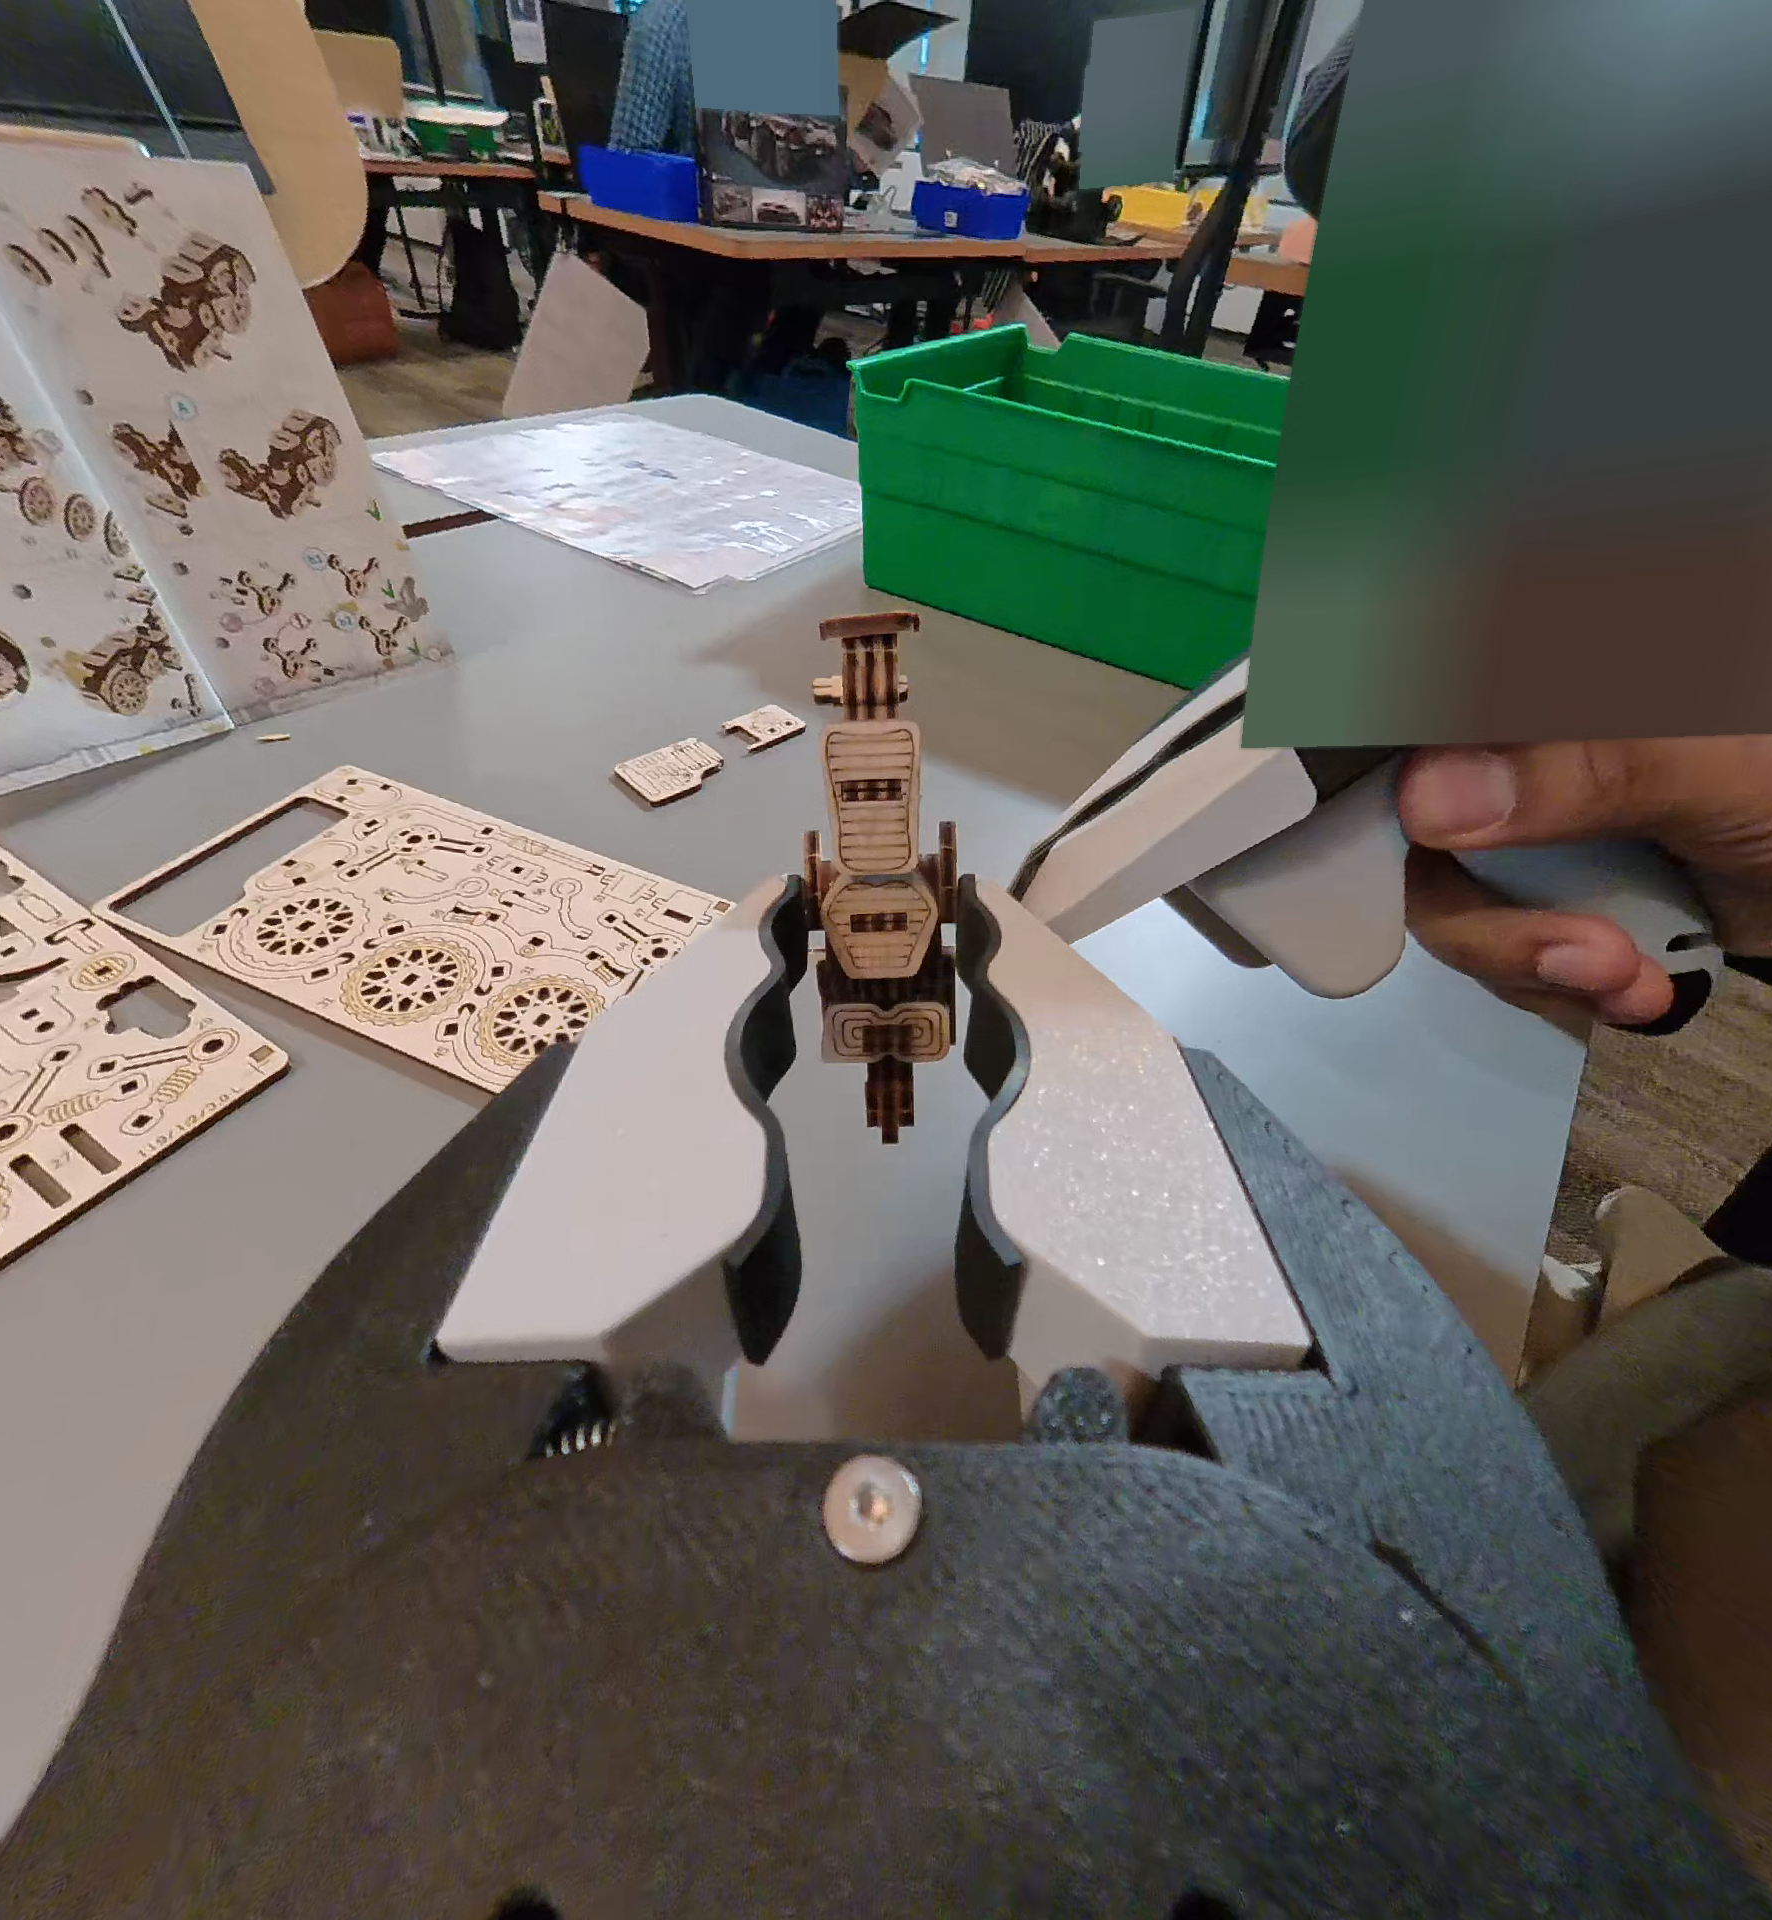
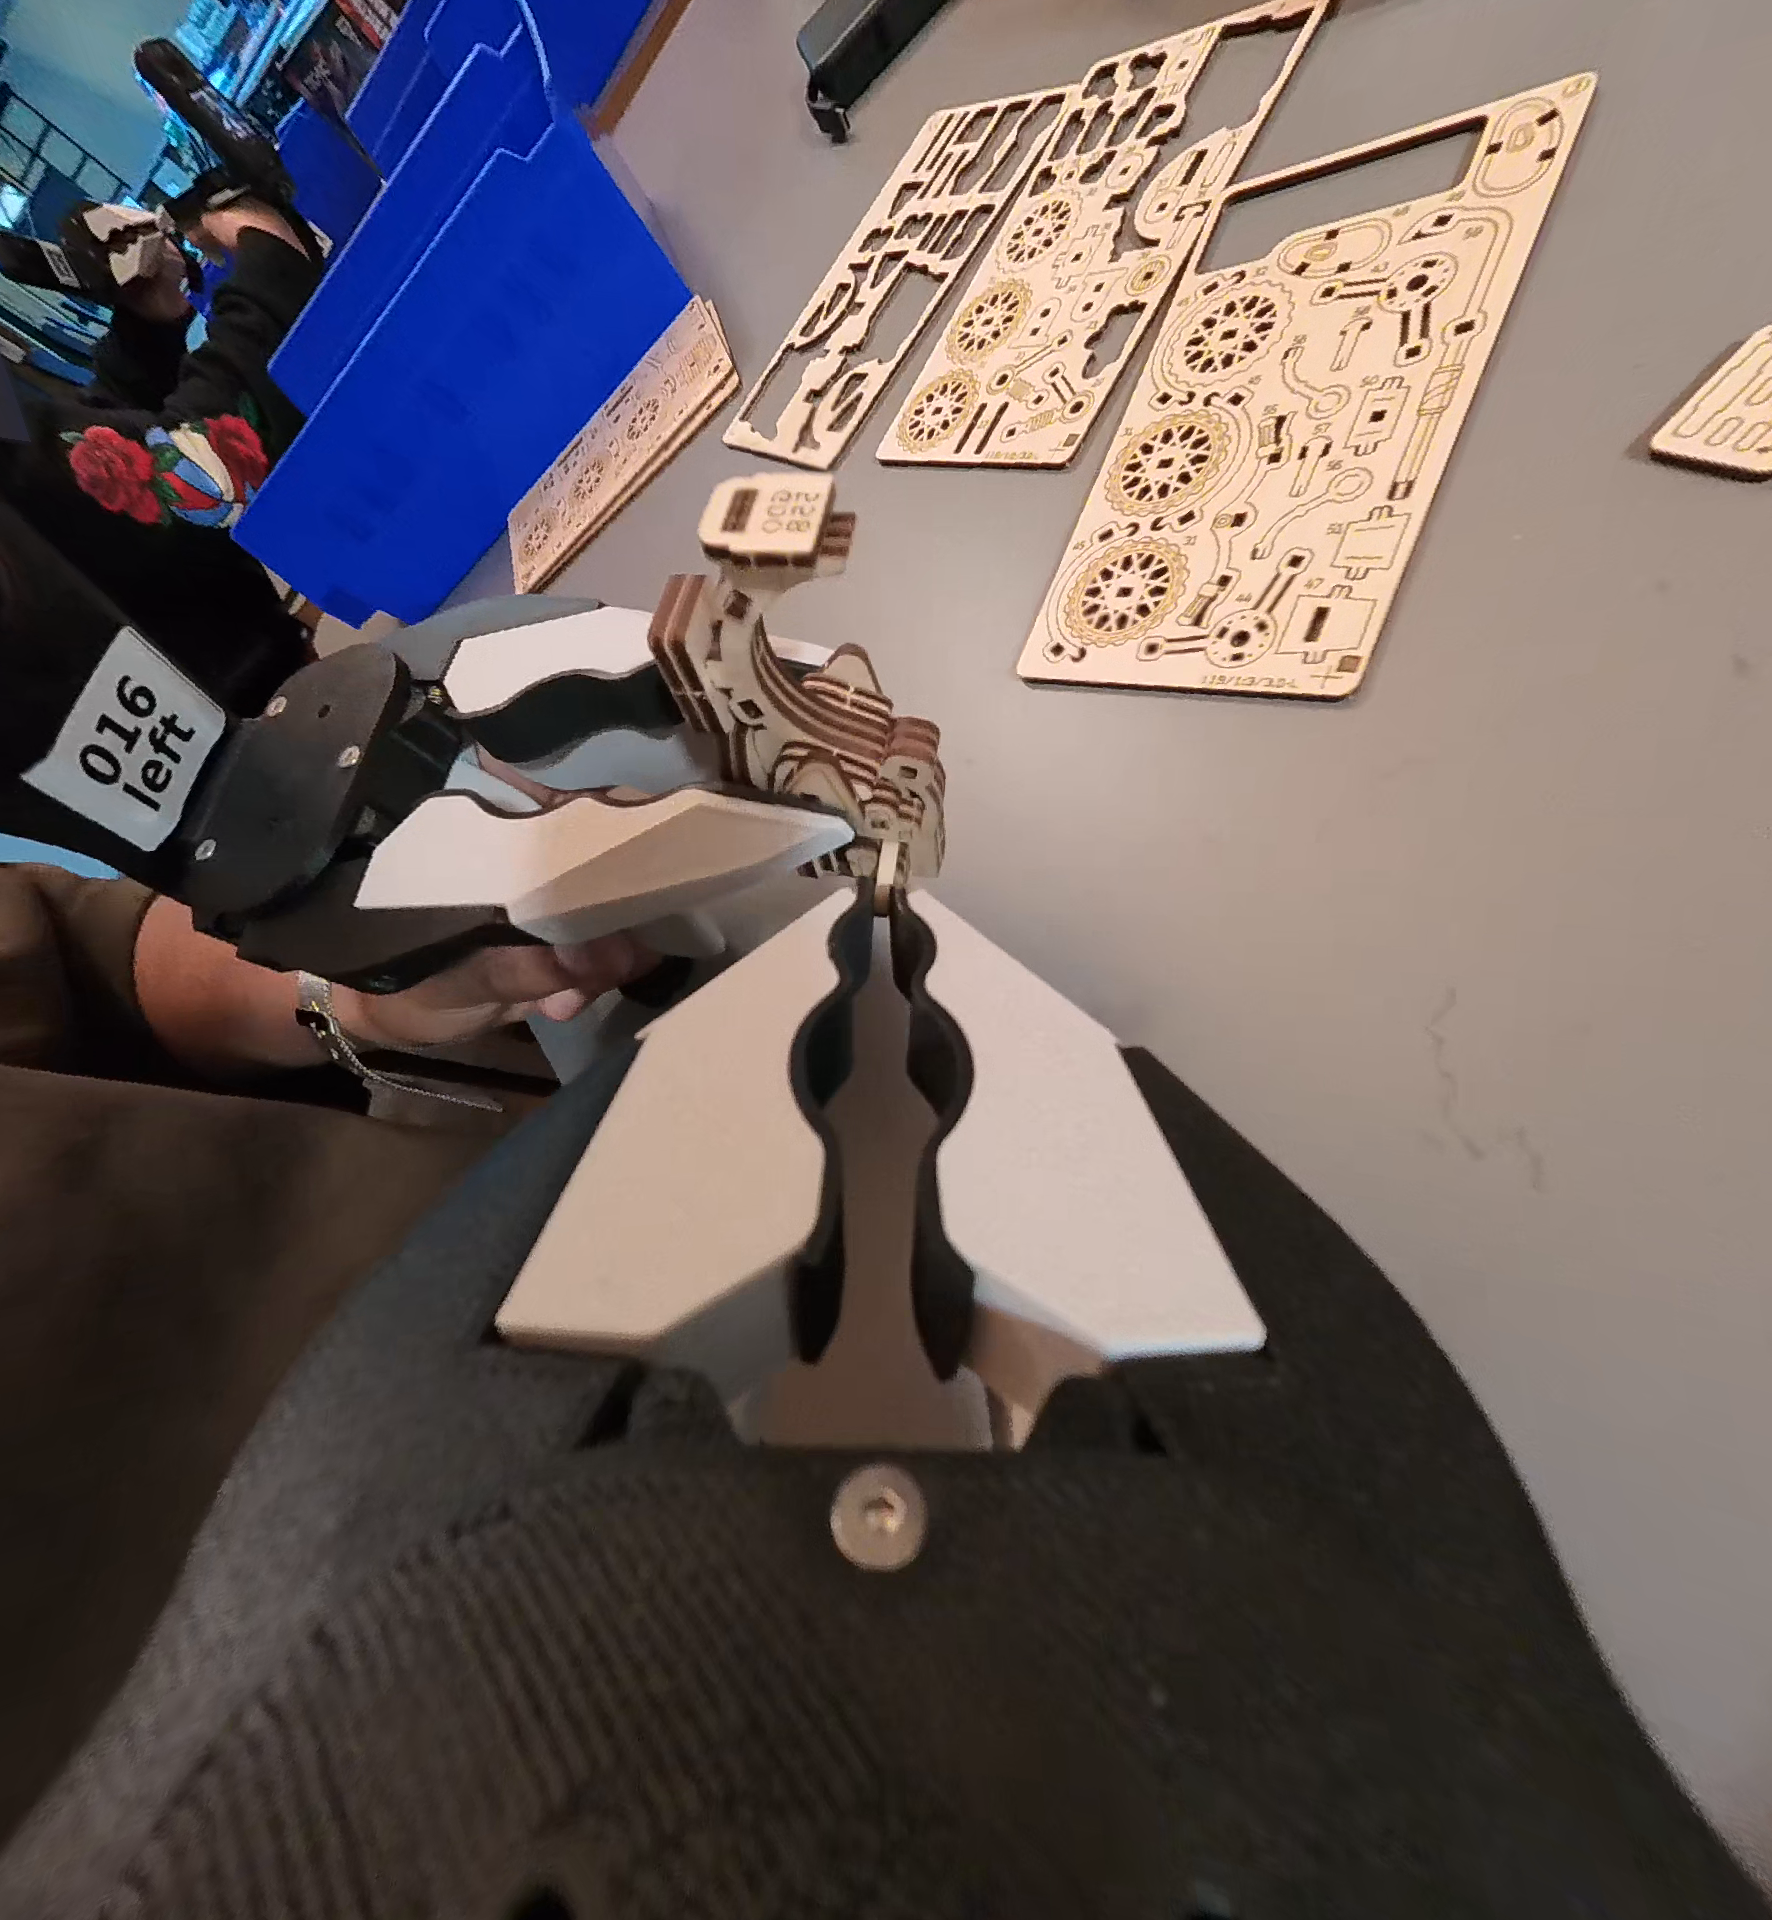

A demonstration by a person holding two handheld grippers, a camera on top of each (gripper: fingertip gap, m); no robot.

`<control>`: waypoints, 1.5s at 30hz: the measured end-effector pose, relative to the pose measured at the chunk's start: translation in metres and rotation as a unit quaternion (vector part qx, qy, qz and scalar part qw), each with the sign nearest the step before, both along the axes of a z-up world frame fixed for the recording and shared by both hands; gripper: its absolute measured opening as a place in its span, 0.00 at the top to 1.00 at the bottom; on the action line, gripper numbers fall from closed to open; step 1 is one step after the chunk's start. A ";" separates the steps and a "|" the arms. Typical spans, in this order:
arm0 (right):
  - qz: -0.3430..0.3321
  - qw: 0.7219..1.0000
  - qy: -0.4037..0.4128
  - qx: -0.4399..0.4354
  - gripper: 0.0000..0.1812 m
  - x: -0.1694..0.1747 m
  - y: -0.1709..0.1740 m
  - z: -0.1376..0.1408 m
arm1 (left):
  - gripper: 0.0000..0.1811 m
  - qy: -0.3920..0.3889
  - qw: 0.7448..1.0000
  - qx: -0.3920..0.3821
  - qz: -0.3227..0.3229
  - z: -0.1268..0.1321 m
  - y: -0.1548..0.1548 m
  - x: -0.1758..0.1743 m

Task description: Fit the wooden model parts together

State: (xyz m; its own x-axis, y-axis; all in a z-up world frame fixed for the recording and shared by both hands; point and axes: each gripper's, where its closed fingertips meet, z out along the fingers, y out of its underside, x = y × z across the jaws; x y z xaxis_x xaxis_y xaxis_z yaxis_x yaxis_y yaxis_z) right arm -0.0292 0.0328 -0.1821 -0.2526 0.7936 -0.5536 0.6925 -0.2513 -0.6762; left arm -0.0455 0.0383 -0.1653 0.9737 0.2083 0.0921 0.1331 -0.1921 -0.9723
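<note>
My left gripper [image 1: 877,904] is shut on a layered wooden model assembly [image 1: 866,810] and holds it upright above the grey table [image 1: 570,665]. In the right wrist view the same assembly [image 2: 809,717] sits between the left gripper's fingers [image 2: 757,748]. My right gripper [image 2: 887,902] is shut on a small thin wooden part [image 2: 890,868]. The part's tip touches the lower end of the assembly. In the left wrist view the right gripper [image 1: 1043,883] comes in from the right, held by a hand [image 1: 1588,862], and its tips are hidden behind the left finger.
Laser-cut wooden sheets [image 1: 414,935] [image 2: 1277,416] lie flat on the table. An instruction booklet [image 1: 134,416] stands at left. Two loose wooden parts [image 1: 669,771] [image 1: 762,725] lie behind the assembly. A green bin [image 1: 1069,488] and blue bins [image 2: 466,343] stand at the table edges. Only a small space, under 4 cm, lies between the two pairs of fingers.
</note>
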 end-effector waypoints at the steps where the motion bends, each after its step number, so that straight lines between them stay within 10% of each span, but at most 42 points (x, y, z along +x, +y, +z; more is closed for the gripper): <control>1: 0.000 1.000 0.001 -0.003 1.00 0.000 0.000 0.000 | 0.86 -0.002 1.000 0.001 0.000 0.000 0.000 0.000; 23: 0.024 0.999 0.035 -0.003 1.00 0.002 0.001 0.004 | 0.86 -0.057 0.998 0.010 0.017 -0.003 -0.005 -0.017; 36: 0.040 0.993 0.102 0.046 1.00 -0.001 0.020 0.009 | 0.85 -0.300 0.946 -0.099 -0.073 -0.054 -0.010 -0.001; 45: 0.047 0.995 0.085 0.027 1.00 -0.002 0.020 0.001 | 0.82 -0.312 0.942 -0.102 -0.072 -0.056 -0.013 -0.007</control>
State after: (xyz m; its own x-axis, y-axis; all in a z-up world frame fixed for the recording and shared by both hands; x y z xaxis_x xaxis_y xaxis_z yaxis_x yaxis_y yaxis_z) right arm -0.0309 0.0523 -0.1813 -0.4138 0.7893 -0.4536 0.5854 -0.1509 -0.7966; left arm -0.0530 0.0255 -0.2214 0.7631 0.1527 0.6280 0.6243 -0.4256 -0.6551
